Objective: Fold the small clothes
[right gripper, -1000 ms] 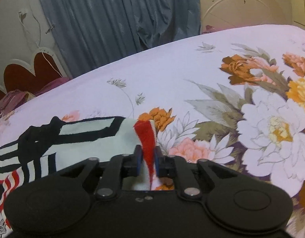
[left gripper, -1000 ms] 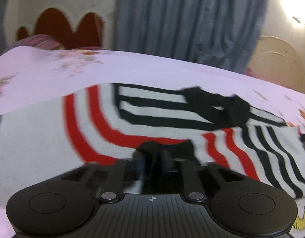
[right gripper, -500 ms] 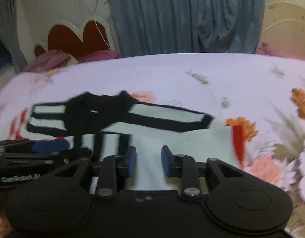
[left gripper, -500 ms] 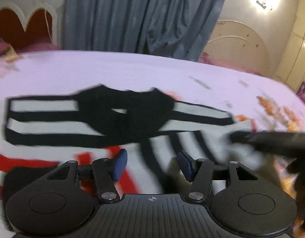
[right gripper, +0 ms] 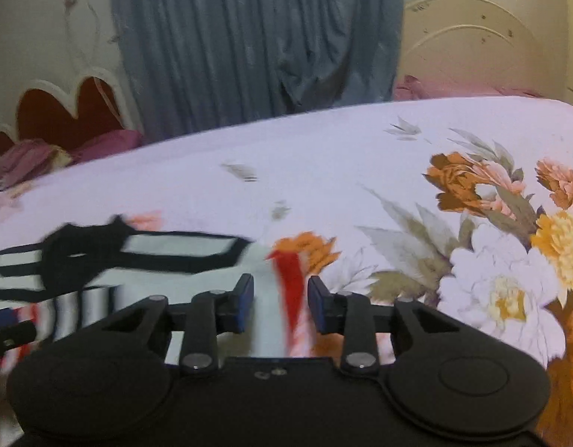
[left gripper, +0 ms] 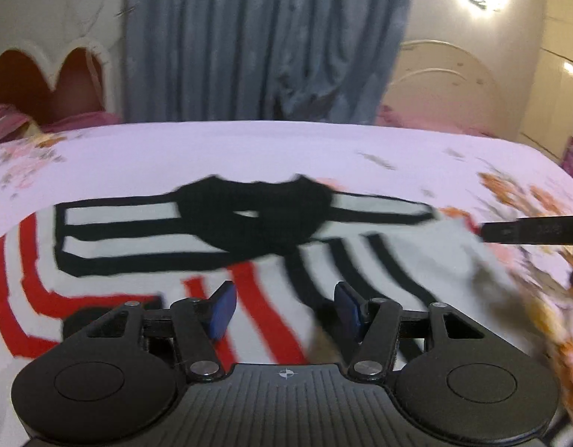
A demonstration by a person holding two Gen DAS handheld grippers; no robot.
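Note:
A small white garment (left gripper: 111,246) with black and red stripes and a black collar (left gripper: 249,216) lies spread on the bed. My left gripper (left gripper: 284,309) hovers open over its striped middle, with nothing pinched between the blue pads. In the right wrist view the garment (right gripper: 167,249) lies to the left, and its red-edged corner (right gripper: 290,283) stands between the fingers of my right gripper (right gripper: 281,301). Those jaws are opening and the pads do not press the cloth. The right gripper (left gripper: 528,229) shows at the right edge of the left wrist view. The left gripper (right gripper: 7,329) peeks in at the left edge of the right wrist view.
The bed sheet (right gripper: 323,171) is pale lilac with large orange and white flowers (right gripper: 502,290) on the right. Beyond the far edge hang a blue curtain (left gripper: 264,41) and a scalloped headboard (left gripper: 44,82), with pink pillows (right gripper: 37,152) at the far left.
Both grippers went from shut on the garment to open. The left one swung right across the garment toward the collar. The right one let go of the red-edged corner, which now stands between open fingers.

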